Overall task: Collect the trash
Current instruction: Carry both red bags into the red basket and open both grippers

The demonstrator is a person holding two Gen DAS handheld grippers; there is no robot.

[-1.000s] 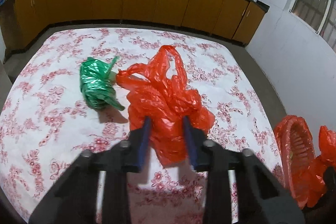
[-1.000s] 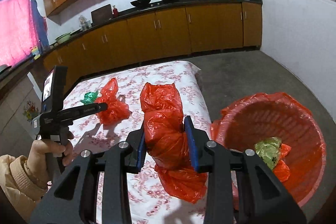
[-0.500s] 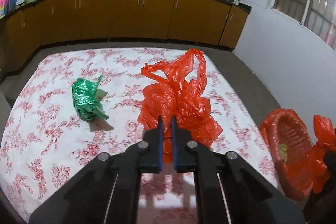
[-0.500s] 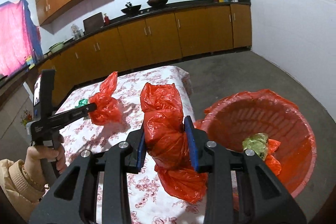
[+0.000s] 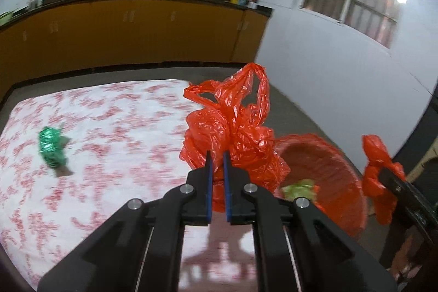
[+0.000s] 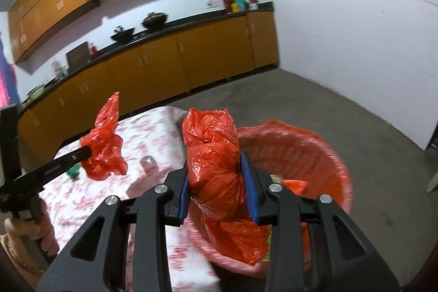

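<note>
My left gripper is shut on a crumpled red plastic bag and holds it in the air over the table's right edge; it also shows in the right wrist view. My right gripper is shut on a second red plastic bag, which hangs over the rim of the red trash basket. The basket stands on the floor beside the table and holds green and red trash. A green plastic bag lies on the floral tablecloth at the left.
Orange kitchen cabinets with a dark counter run along the far wall. A white wall with a window stands at the right. Grey floor lies between the table and the wall.
My left gripper closed on the red bag, lifted it off the table and carried it right toward the basket. My right gripper moved its red bag over the basket.
</note>
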